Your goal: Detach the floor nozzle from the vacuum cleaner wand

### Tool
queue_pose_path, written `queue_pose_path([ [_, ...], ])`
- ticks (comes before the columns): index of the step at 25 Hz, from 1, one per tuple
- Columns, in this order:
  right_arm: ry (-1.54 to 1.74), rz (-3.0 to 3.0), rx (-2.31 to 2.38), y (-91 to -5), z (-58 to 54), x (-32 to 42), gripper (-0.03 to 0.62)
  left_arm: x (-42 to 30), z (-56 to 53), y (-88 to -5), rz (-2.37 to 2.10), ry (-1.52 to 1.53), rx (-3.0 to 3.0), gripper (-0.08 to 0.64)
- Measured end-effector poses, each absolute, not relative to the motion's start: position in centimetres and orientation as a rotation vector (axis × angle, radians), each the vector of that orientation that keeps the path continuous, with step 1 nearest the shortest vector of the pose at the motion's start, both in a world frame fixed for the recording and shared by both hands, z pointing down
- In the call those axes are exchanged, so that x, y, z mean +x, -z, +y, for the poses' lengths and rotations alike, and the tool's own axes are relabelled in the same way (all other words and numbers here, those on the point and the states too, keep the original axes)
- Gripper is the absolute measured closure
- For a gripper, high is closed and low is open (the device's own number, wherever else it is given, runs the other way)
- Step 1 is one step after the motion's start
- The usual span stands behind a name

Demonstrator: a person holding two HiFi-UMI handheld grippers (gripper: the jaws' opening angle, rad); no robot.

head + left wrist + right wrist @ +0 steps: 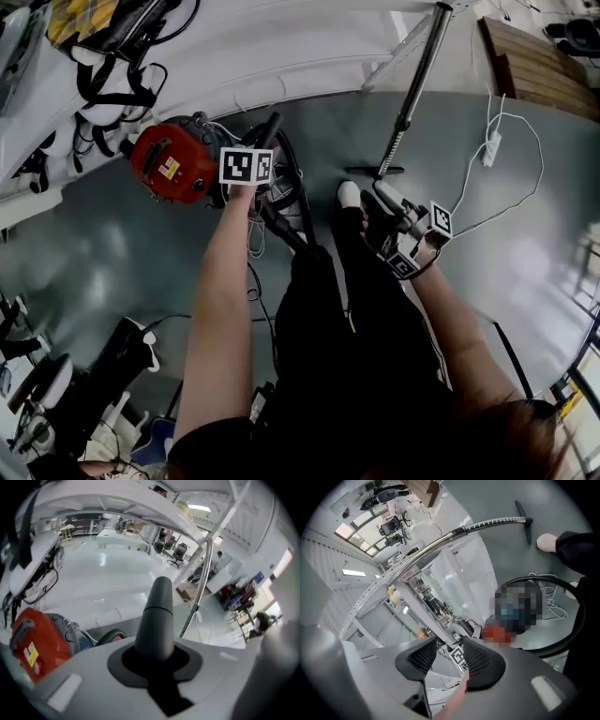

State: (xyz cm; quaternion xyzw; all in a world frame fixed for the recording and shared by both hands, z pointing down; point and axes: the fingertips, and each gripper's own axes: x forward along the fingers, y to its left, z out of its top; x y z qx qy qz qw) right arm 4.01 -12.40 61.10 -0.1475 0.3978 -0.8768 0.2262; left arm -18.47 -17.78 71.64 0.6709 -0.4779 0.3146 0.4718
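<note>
- left gripper (156, 660) is clamped on the black tube (158, 611), right gripper (446, 657) is open and empty
- I'd pin the floor nozzle (375, 172), then pull the wand (413, 89) straight out

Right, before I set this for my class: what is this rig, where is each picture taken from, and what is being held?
There is no robot here. A person holds a two-jawed hand tool in each hand; the cubes with square markers belong to those tools. The head view comes from a camera on the person's head, looking down at the grey floor. The other two cameras ride on the tools and look along their jaws. On the floor sits a red vacuum cleaner. Further off a wand stands tilted, with what seems to be the floor nozzle at its foot. The left gripper is shut on a dark tube. The right gripper has its jaws apart, with nothing between them.
</note>
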Motion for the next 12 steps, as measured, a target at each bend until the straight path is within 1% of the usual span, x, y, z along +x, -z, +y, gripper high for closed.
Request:
queue_pose_path([
  [4,2.438,1.078,-0.433,-62.8,-12.0,5.9,0.423,-20.5,-19.0,-73.9,-1.247,-0.923,1.634,0.485],
  [8,2.494,1.058,-0.434,-64.4,-11.2,6.0,0.431,-25.0,-19.6,-74.0,-1.343,-1.242,1.663,0.506],
  [12,2.531,1.066,-0.389,-65.6,-11.0,4.6,0.434,-31.0,-17.6,-73.9,-1.359,-1.626,1.670,0.538],
])
